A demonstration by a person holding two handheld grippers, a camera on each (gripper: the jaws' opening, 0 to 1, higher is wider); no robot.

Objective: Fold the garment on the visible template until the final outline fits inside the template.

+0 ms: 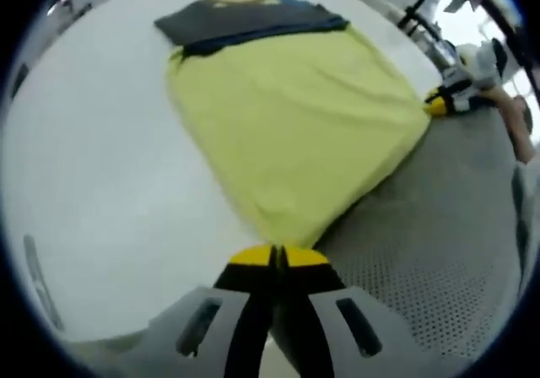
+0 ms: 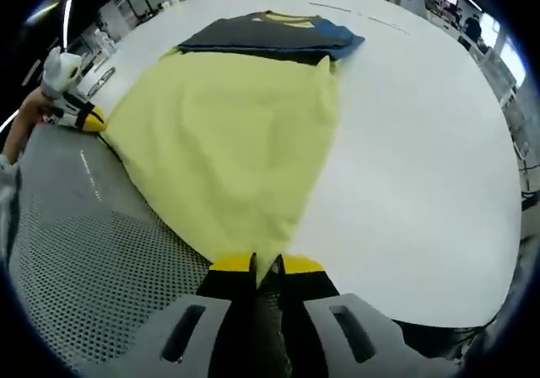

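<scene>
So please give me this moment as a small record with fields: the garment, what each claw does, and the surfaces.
garment: yellow garment, spread flat, with a dark blue part at its far end
left claw: left claw shut on a near corner of the yellow garment
right claw: right claw shut on another near corner of the yellow garment
surface under garment: white table
near surface: grey perforated mat beside the table
template outline: cannot tell from these views
</scene>
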